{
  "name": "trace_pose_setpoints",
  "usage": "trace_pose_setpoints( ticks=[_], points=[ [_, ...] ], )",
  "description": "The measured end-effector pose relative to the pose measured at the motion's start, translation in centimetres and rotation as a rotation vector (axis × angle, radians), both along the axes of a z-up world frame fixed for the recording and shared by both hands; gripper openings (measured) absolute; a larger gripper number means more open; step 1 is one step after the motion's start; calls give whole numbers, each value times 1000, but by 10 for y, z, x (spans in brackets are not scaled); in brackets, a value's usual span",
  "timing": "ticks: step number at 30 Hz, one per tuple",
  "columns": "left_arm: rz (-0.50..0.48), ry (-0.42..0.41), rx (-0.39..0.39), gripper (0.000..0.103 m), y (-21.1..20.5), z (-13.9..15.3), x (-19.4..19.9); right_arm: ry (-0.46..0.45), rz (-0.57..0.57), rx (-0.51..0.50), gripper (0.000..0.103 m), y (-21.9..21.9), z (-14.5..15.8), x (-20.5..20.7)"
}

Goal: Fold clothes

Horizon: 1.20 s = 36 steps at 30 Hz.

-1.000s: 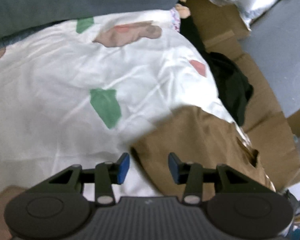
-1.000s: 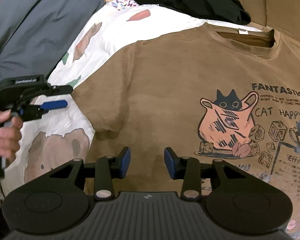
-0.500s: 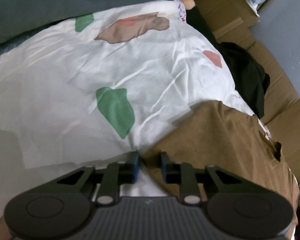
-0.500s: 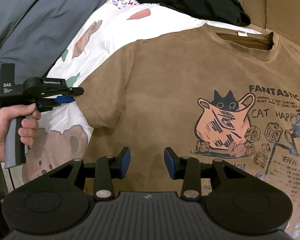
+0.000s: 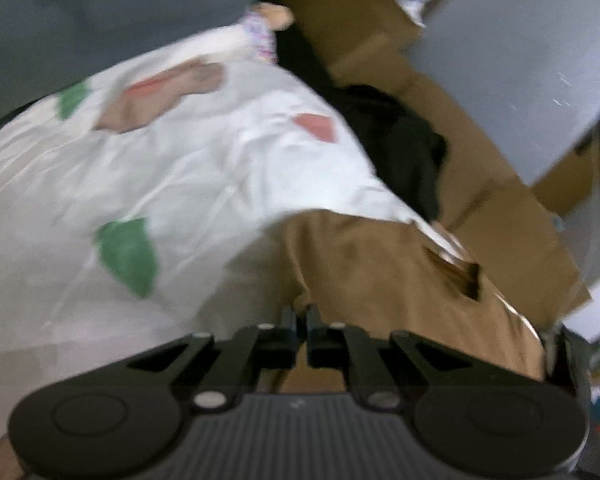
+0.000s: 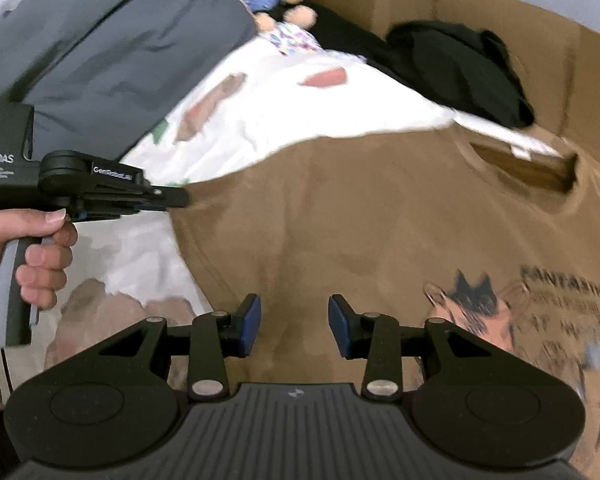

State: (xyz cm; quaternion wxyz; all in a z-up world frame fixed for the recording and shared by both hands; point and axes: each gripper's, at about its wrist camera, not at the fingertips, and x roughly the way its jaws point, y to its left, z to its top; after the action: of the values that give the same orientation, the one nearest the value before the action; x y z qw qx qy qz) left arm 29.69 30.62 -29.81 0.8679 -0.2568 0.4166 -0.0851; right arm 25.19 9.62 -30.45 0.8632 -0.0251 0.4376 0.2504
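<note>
T-shirt [image 6: 360,232] flat on sheet [image 6: 260,120]; my left gripper [image 5: 301,322] is clamped on its sleeve edge, right gripper [image 6: 294,326] wide apart, empty, above the shirt.

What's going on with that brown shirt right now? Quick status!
Left gripper shut on brown T-shirt sleeve. Right gripper open above shirt. Black garment lies apart.
</note>
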Motion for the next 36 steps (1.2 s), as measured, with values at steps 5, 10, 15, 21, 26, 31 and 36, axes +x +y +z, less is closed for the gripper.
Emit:
trace_pose_setpoints(
  ticks=[5,10,15,21,26,31,36],
  points=[
    [-84,-12,-55,4,-16,19,8,-51,42,-1,42,19,8,7],
    [-111,1,-93,5,-29,26,17,-71,33,-27,42,40,10,16],
    [-133,25,-104,5,-37,25,26,-87,-12,-11,42,46,15,32],
    [-177,47,-130,5,-45,25,35,-87,-38,6,42,43,16,50],
    [-178,58,-77,16,-48,32,53,-91,-49,24,4,33,14,62],
    [-143,53,12,33,-50,34,82,-94,-59,41,3,23,12,74],
    [-86,79,81,45,-50,19,111,-81,-42,50,3,12,6,75]
  ],
)
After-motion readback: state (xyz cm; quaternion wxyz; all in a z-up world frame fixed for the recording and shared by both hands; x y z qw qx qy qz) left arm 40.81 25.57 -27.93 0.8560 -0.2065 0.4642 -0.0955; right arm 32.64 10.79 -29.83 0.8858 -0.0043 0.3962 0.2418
